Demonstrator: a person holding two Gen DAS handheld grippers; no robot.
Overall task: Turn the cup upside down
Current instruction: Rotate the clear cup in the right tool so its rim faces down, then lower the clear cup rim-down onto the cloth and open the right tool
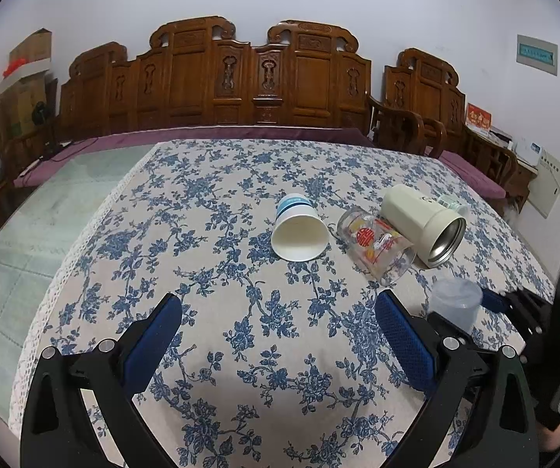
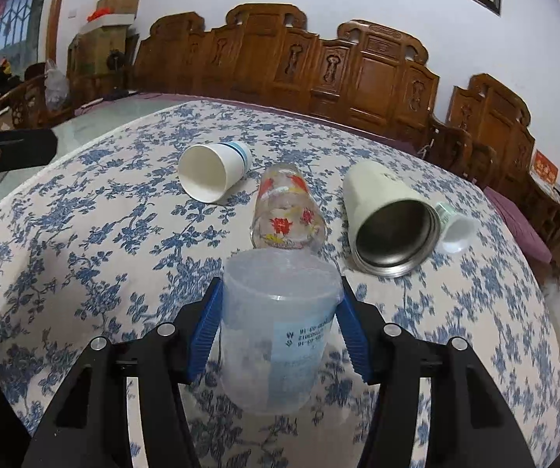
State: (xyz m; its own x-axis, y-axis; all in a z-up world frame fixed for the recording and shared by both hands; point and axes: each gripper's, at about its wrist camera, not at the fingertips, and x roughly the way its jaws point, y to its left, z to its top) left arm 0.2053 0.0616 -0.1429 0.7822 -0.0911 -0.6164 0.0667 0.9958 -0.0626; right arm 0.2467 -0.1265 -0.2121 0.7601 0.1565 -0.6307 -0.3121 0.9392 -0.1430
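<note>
A translucent plastic cup [image 2: 276, 327] stands between the blue pads of my right gripper [image 2: 278, 312]; the pads press its sides. Its printed text reads upside down, wide end up. It also shows in the left wrist view [image 1: 457, 304], held by the right gripper [image 1: 475, 306] at the right. My left gripper [image 1: 278, 323] is open and empty above the cloth. A white paper cup [image 1: 299, 230] [image 2: 211, 171], a printed glass [image 1: 377, 245] [image 2: 287, 210] and a cream steel tumbler [image 1: 424, 222] [image 2: 389, 218] lie on their sides beyond.
A small clear cup [image 2: 455, 228] lies beside the tumbler. The table has a blue floral cloth [image 1: 217, 257] with a lace edge at the left. Carved wooden benches [image 1: 217, 78] stand behind the table against the wall.
</note>
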